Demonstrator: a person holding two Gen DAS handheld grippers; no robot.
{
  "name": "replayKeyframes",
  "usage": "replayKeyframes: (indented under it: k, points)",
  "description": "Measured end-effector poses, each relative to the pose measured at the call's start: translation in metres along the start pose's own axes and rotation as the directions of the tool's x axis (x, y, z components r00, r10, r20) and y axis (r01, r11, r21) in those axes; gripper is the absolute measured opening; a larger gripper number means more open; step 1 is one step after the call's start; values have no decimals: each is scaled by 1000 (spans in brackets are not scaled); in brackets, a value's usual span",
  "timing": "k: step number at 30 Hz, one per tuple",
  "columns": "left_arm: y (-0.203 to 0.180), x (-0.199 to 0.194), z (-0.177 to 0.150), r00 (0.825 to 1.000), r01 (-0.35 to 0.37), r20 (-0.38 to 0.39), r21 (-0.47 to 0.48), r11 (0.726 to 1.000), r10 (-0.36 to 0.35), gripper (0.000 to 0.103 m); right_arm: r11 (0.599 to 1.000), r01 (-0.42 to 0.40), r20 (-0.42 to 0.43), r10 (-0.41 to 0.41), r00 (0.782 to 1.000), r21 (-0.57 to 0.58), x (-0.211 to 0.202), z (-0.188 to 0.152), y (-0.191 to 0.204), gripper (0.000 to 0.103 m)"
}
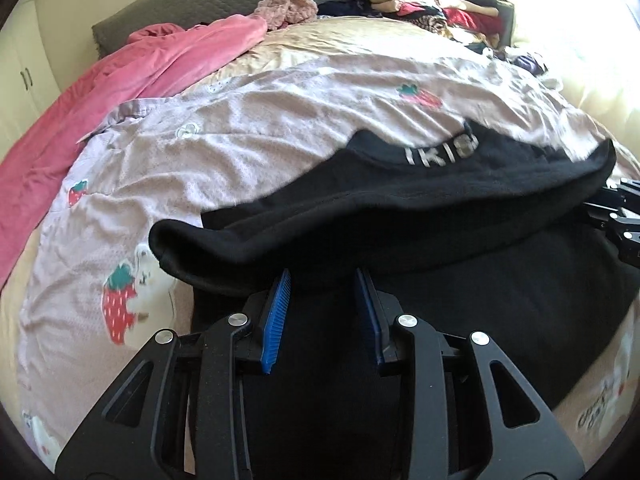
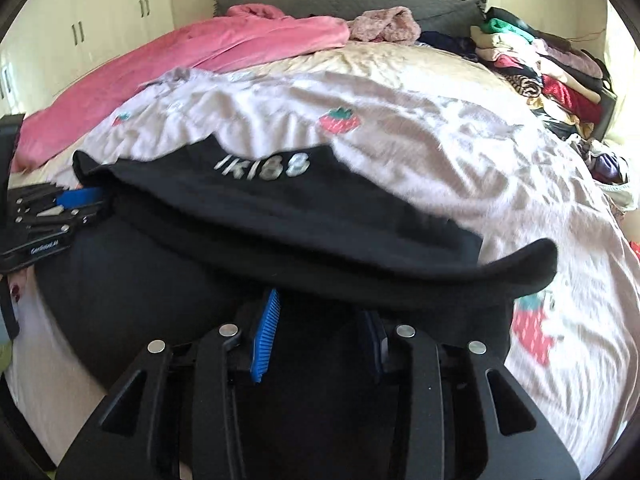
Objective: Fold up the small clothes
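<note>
A black garment (image 1: 400, 208) with silver lettering (image 1: 440, 152) lies on a lilac strawberry-print bedspread (image 1: 240, 152). Its near edge is lifted into a thick rolled fold that spans both grippers. My left gripper (image 1: 323, 274) grips that fold near its left end; the blue pads (image 1: 276, 312) run up under the cloth, which hides their tips. In the right wrist view my right gripper (image 2: 320, 300) holds the same black garment (image 2: 280, 216) near its right end, tips likewise covered. Each gripper shows at the other view's edge: the right gripper (image 1: 616, 208) and the left gripper (image 2: 76, 200).
A pink blanket (image 1: 120, 92) lies along the bed's far left side. A tall pile of mixed clothes (image 1: 440, 4) sits at the far right by the grey headboard (image 1: 200, 4). White wardrobe doors (image 2: 80, 32) stand beyond the bed on the left.
</note>
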State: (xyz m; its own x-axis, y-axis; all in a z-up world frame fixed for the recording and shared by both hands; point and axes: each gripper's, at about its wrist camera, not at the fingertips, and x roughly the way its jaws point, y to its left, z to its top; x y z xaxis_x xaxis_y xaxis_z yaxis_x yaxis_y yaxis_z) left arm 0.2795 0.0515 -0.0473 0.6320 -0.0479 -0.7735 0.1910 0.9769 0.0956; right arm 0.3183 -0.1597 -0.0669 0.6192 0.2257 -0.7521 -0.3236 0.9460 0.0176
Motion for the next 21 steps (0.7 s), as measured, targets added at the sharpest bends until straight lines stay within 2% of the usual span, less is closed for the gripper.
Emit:
replayKeyframes:
  k: [5, 8, 14, 17, 19, 21]
  points:
    - [13, 8, 24, 1000, -12, 25, -56, 998, 14, 27, 998, 32, 9, -32, 999, 57, 11, 23, -19, 34]
    - [31, 4, 31, 999, -9, 48, -137, 991, 16, 27, 994, 56, 21, -58, 998, 94, 12, 29, -30, 34]
    - [61, -7, 24, 997, -11, 73, -251, 968, 30, 31, 988, 56, 98, -71, 993, 144, -20, 25, -53, 36]
    - [78, -6, 18, 998, -5, 62, -315, 949, 26, 35, 981, 87, 86, -103, 991, 174, -26, 19, -70, 38]
    - [87, 0, 14, 999, 24, 46, -351, 936, -8, 37, 972, 108, 57, -122, 991, 208, -24, 14, -87, 45]
    - [92, 8, 10, 999, 45, 21, -371, 928, -41, 38, 967, 100, 22, -108, 994, 236, -17, 11, -96, 45]
